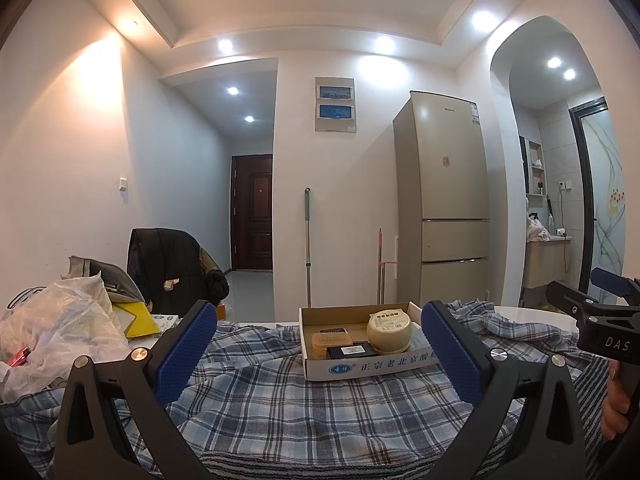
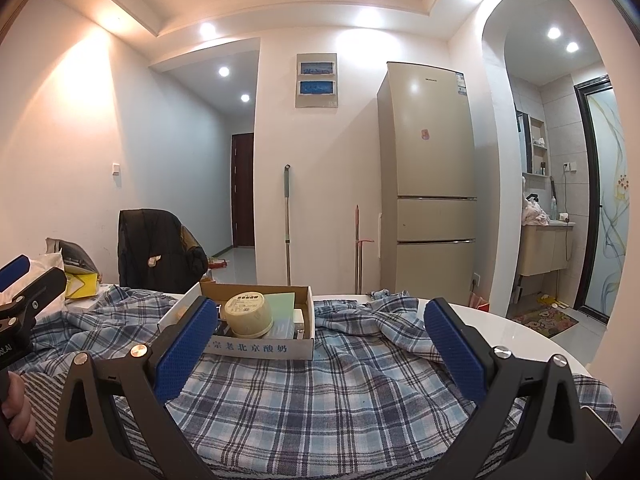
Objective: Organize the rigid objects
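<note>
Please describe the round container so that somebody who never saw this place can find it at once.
On the table covered by the blue plaid cloth sits a shallow cardboard box with blue printing on its front. The round cream container stands in its right part; it is the only round, tall item there, its neighbours being flat and rectangular.

Blue-plaid cloth [image 1: 280, 408], cream round tub [image 1: 389, 330], white cardboard box [image 1: 360, 366] with blue lettering.
</note>
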Motion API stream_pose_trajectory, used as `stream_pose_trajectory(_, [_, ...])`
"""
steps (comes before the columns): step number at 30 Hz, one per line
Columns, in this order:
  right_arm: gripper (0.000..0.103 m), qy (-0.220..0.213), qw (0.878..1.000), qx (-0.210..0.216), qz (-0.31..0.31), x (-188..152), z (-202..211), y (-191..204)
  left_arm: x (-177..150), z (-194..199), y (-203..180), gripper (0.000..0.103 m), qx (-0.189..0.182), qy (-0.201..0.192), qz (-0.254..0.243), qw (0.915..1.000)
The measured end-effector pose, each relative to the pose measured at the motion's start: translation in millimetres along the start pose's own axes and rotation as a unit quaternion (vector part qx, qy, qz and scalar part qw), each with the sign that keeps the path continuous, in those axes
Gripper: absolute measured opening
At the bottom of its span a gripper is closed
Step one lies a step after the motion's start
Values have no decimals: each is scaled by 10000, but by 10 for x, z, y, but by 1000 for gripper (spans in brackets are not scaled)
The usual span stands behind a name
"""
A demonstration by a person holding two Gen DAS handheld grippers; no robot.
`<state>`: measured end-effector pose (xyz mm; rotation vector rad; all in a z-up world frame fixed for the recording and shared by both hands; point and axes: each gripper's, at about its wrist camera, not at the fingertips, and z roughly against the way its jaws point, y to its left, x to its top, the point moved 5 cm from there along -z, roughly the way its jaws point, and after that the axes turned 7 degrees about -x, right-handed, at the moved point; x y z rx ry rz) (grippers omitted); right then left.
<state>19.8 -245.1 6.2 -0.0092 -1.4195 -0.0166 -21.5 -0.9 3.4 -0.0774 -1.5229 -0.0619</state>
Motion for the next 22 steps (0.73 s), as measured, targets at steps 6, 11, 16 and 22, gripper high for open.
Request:
stream_pose_trajectory(6, [103, 53, 10000, -13, 10, -3, -29, -8, 2, 0, -2, 103, -2, -10, 3, 10000])
stream_pose_trajectory(11, [103, 29, 10000, -14, 35, 3, -33, -6, 5, 0, 0, 103, 0, -12, -1, 10000])
stream_pose_trajectory(16, [103, 50, 10000, -15, 49, -2, -48, -5, 2, -1, -1, 103, -1, -1, -3, 10000])
stream_pose_trajectory(22, [103, 33, 10000, -18, 48, -8, -45, 3, 5, 1, 0, 103, 0, -6, -7, 10000])
